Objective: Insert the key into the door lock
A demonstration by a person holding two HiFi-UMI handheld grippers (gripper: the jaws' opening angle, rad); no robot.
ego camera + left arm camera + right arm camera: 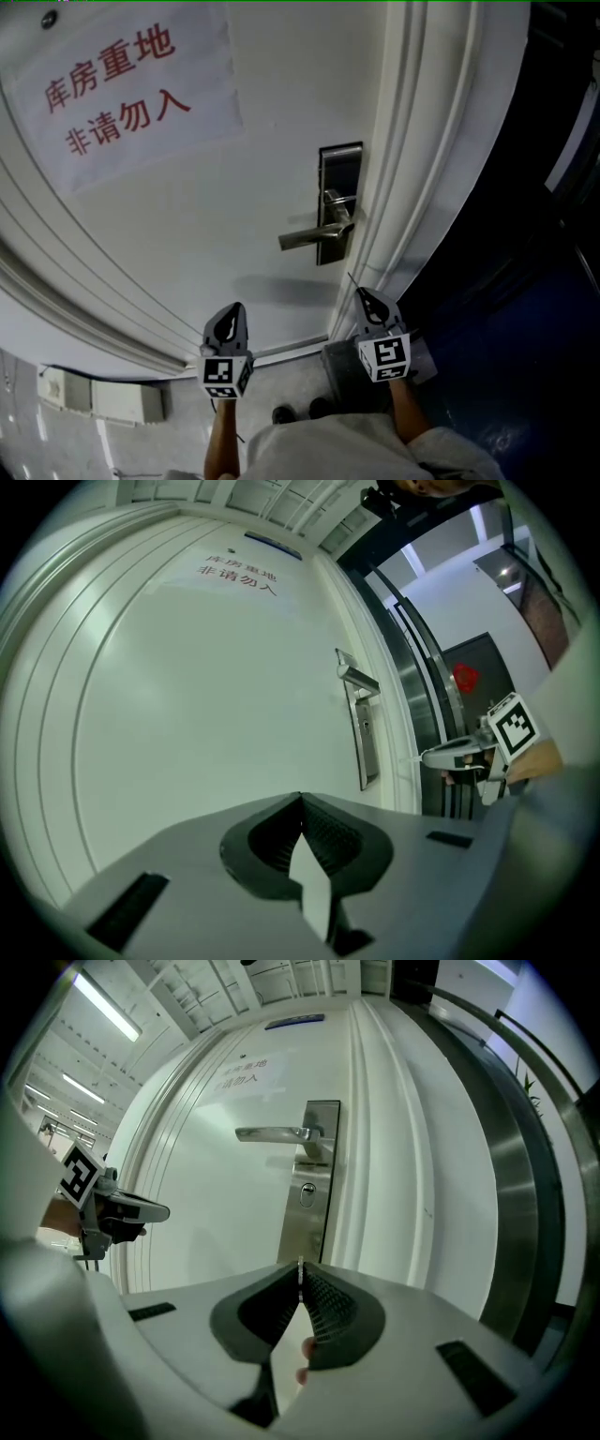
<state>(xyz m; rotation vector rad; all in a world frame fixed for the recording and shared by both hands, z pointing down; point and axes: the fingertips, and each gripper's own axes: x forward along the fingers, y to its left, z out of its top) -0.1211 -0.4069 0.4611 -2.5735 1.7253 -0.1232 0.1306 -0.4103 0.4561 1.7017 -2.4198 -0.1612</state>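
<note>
On the white door [187, 216] a steel lock plate [339, 202] carries a lever handle [314, 236]. In the right gripper view the keyhole [307, 1192] sits below the handle [272, 1134]. My right gripper [364, 295] is shut on a thin key [300, 1274], whose blade pokes out past the tips towards the plate, well short of it. The key [352, 281] shows as a fine line in the head view. My left gripper [234, 309] is level with the right one, left of the lock, shut with nothing in it.
A paper sign [122, 84] with red characters hangs on the upper left of the door. Ribbed door-frame moulding [412, 187] runs just right of the lock plate, with a dark passage [525, 281] beyond. A small wall box [103, 398] sits low at the left.
</note>
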